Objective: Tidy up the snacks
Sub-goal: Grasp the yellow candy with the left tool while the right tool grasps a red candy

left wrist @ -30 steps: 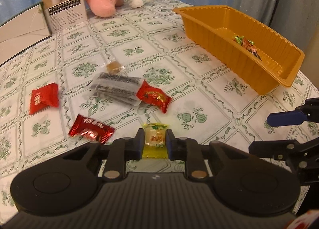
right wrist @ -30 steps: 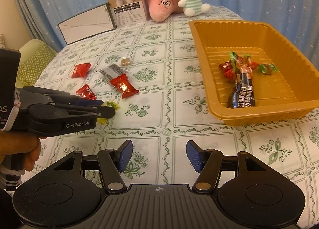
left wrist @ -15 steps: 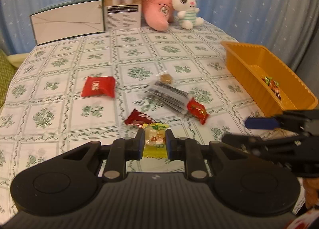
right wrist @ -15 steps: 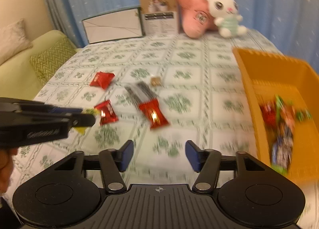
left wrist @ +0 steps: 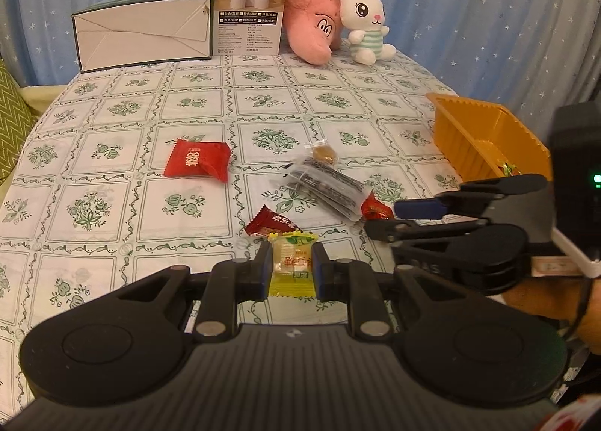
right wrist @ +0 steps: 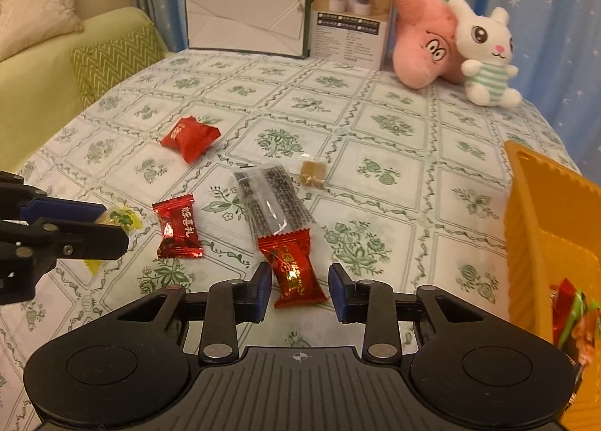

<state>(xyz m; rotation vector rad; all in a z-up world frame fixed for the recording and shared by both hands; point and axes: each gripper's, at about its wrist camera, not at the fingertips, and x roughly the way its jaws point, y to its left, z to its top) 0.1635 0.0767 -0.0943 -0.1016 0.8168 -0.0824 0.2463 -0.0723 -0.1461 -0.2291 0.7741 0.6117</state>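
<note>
Clamped between the fingers of my left gripper (left wrist: 291, 267) is a yellow candy (left wrist: 292, 268), pinched tight and lifted off the tablecloth (left wrist: 112, 153); my left camera shows its label head-on, while from the right camera I only catch its wrapper poking out past the fingertips at far left. My right gripper (right wrist: 299, 290) has its jaws closing around a red-and-gold candy (right wrist: 291, 269) lying between the pads, not yet touched on either side; the left camera sees only a corner of that candy behind the right gripper's fingers. The orange tray (right wrist: 533, 228) sits at the right edge, and only my right view looks in at the wrapped sweets (right wrist: 573, 314) heaped in its near corner. Just beyond the red-and-gold candy lies a clear packet of dark sticks (right wrist: 270, 198), touching it, with a small brown sweet (right wrist: 312, 171) farther off, a dark red candy (right wrist: 178, 228) to the left and a bright red pillow pack (right wrist: 189, 136) beyond that. At the far edge stand a white box (left wrist: 142, 34), a product carton (left wrist: 249, 8), a pink plush (left wrist: 313, 31) and a white rabbit (left wrist: 366, 23). Between the snacks and that far row the cloth lies bare.
</note>
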